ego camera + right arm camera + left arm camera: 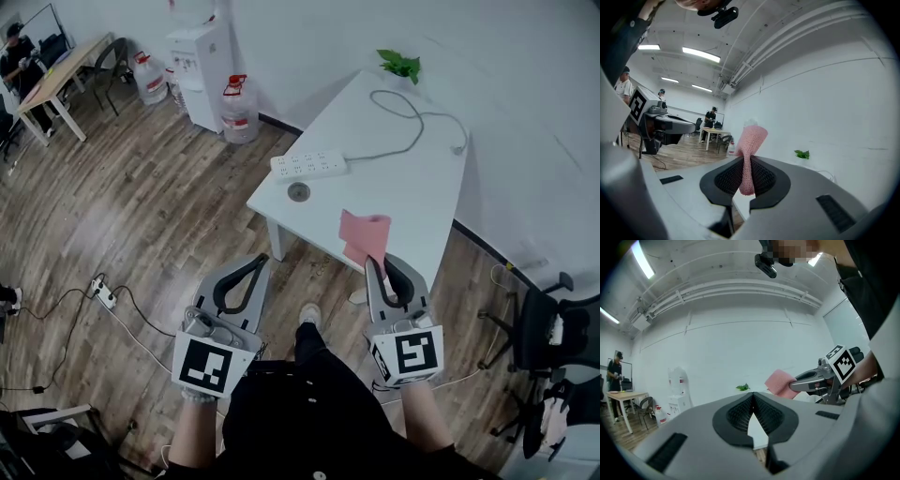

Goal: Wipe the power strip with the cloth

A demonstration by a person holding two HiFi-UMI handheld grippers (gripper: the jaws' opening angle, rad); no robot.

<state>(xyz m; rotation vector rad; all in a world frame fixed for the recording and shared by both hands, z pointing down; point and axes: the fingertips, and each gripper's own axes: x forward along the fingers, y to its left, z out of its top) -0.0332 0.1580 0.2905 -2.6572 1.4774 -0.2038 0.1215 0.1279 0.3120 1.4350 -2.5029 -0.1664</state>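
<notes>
Your right tool (378,262) is clenched on a pink knitted cloth (364,234), which stands up from its tips. Your left tool (261,258) is closed on nothing. The white oblong power strip (308,165) lies on the white tabletop (412,187), ahead and left of the right tool. A round grommet hole (298,192) sits just beside the strip, and a grey cord (412,122) loops beyond it.

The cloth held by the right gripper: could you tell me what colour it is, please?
Pink. The cloth shows best in the right gripper view.
</notes>
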